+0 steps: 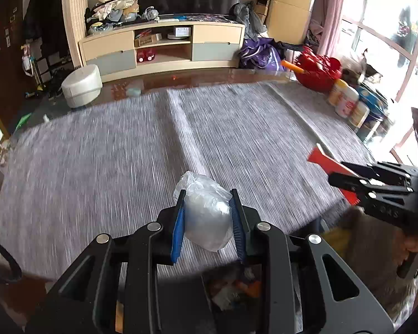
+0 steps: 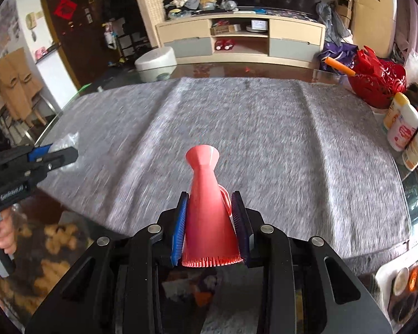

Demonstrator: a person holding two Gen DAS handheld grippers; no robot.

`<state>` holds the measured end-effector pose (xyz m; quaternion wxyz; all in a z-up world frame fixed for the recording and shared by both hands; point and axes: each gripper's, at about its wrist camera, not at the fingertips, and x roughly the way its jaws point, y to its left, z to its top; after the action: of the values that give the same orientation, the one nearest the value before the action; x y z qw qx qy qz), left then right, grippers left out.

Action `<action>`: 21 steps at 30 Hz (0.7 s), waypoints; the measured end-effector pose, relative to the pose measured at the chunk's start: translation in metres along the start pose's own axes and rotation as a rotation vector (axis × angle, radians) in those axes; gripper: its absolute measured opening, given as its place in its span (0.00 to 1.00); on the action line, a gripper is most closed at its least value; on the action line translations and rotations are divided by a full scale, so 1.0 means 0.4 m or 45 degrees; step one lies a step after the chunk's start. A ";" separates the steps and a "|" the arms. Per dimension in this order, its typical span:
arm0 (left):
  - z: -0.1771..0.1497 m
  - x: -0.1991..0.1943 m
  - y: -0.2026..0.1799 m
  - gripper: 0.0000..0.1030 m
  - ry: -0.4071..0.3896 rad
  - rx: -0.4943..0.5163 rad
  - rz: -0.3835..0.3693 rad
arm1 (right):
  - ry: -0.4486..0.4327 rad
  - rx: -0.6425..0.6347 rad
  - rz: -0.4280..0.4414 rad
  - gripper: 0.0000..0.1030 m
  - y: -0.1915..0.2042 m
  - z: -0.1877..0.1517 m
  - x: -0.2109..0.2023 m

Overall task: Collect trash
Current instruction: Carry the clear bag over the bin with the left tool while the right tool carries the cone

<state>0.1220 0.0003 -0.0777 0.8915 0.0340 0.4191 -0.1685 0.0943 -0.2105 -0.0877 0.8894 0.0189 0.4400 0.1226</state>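
Observation:
In the left wrist view my left gripper [image 1: 208, 194] is shut on a crumpled clear plastic bag [image 1: 206, 217], its blue pads pressing both sides, above the near edge of the grey cloth [image 1: 111, 167] on the table. My right gripper [image 2: 210, 194] is shut on a pink cone-shaped plastic piece [image 2: 206, 203] with a ribbed wide end toward the camera. Each gripper also shows in the other's view: the right gripper [image 1: 345, 178] with the red piece at the right, the left gripper [image 2: 61, 156] with the plastic at the left. Under the table edge lies a bin with mixed trash [image 1: 237, 286].
A red basket [image 1: 317, 72] and several bottles [image 1: 345, 103] stand along the table's right side. A white round appliance [image 1: 82, 85] sits at the far left corner, a TV cabinet [image 1: 164, 47] behind it. A tray with dishes [image 2: 404, 281] is at the near right.

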 end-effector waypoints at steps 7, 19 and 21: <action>-0.177 -0.037 -0.056 0.28 0.041 -0.032 -0.077 | 0.049 -0.023 0.079 0.28 0.036 -0.116 -0.016; -0.433 0.086 -0.085 0.27 0.249 -0.098 -0.080 | 0.197 0.026 0.115 0.06 0.055 -0.277 0.065; -0.451 0.099 -0.087 0.28 0.266 -0.107 -0.085 | 0.216 0.017 0.113 0.06 0.059 -0.290 0.076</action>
<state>0.0013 -0.0068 -0.2214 0.8374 0.0000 0.5174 -0.1761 0.0161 -0.1890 -0.1790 0.8425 0.0337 0.5132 0.1602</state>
